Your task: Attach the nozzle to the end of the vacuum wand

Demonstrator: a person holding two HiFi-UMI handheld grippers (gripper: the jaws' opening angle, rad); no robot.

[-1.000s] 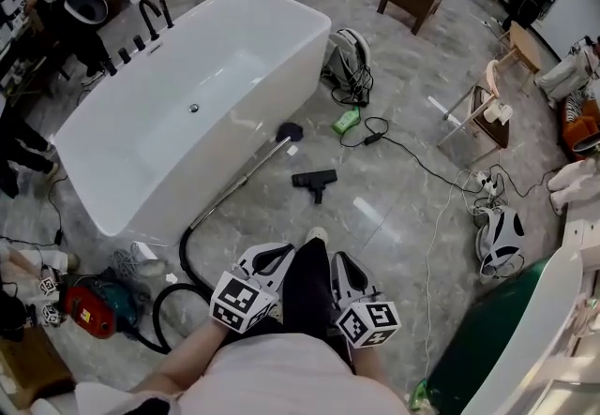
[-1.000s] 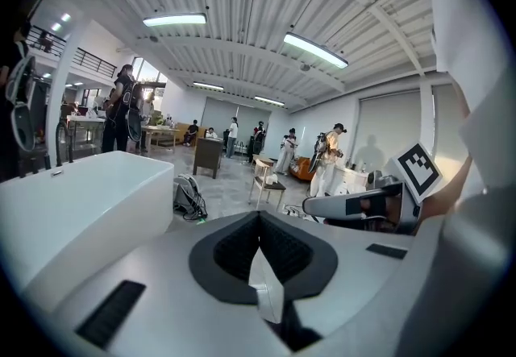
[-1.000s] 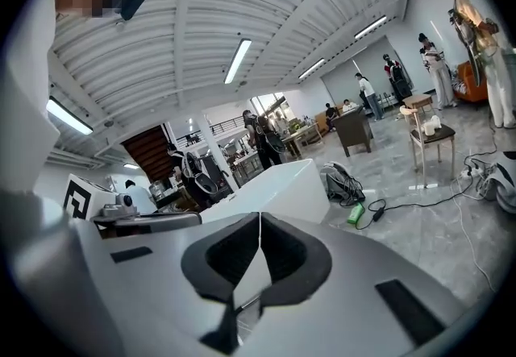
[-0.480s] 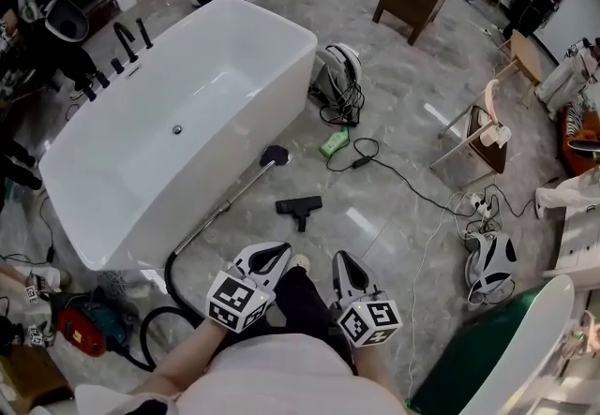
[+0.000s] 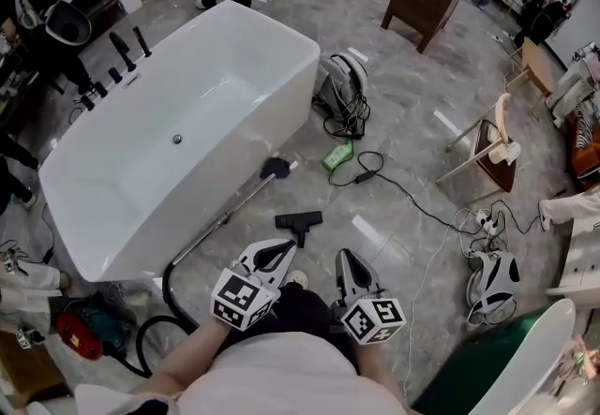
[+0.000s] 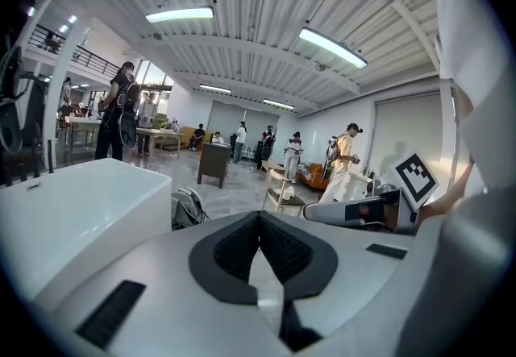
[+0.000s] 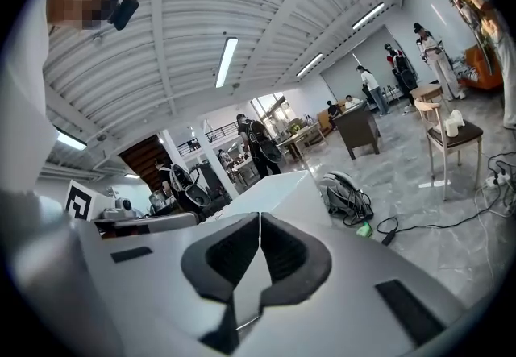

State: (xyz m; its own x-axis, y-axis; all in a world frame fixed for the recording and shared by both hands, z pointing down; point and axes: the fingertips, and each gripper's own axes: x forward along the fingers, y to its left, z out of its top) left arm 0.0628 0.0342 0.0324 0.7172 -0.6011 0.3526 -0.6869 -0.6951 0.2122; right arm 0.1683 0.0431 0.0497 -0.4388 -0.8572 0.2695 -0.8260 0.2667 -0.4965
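Here, left gripper point(image 6: 259, 215) closed, empty, right gripper point(image 7: 260, 217) closed, empty, nozzle point(image 5: 298, 219) on floor, untouched.

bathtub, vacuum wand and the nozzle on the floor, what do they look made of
Bathtub: smooth glossy white with soft highlights along its walls, probably acrylic or enamelled.
Vacuum wand: a thin straight tube with a silvery shine, likely metal.
Nozzle: matt black with no glints, which looks like moulded plastic, though it is too small to be sure.
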